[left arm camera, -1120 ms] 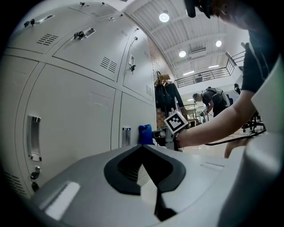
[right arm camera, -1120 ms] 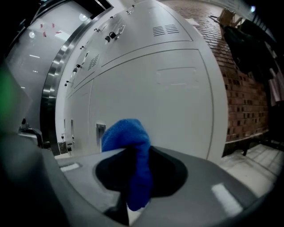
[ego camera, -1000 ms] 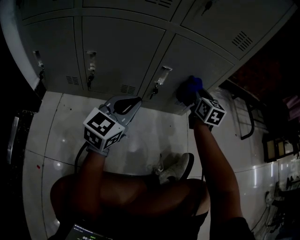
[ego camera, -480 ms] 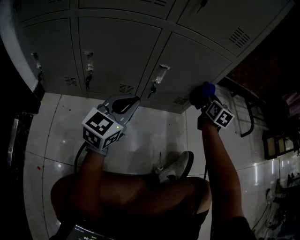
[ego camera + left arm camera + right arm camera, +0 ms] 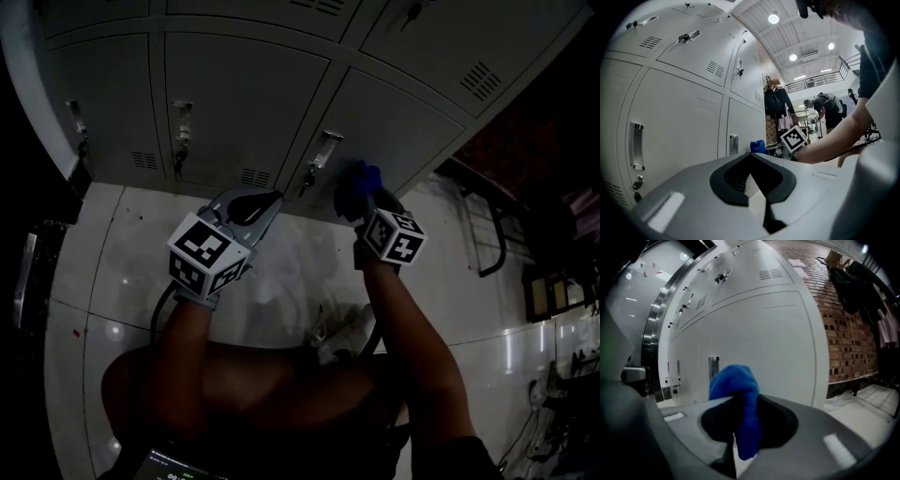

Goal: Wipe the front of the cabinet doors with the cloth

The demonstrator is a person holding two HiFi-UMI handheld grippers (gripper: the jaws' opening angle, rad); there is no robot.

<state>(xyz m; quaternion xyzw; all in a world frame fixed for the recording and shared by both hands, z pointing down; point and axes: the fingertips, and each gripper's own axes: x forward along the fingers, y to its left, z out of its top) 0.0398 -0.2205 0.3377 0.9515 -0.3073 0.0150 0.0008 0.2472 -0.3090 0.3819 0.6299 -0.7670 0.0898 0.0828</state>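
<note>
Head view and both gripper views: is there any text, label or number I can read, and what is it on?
No text reads clearly.
Cabinet doors: no labels or numbers showing.
Marker cubes: black-and-white square patterns, no letters.
Screen at the head view's bottom edge: glowing characters, too small to read.
Cloth: plain blue, no tag showing.

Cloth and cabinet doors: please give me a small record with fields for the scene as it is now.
cloth: blue, bunched, clamped between the jaws
cloth position: at the lower right door, beside its handle
right gripper: shut on the cloth
left gripper: shut, empty, held off the doors
doors: grey, those in view closed
floor: pale tiles
</note>
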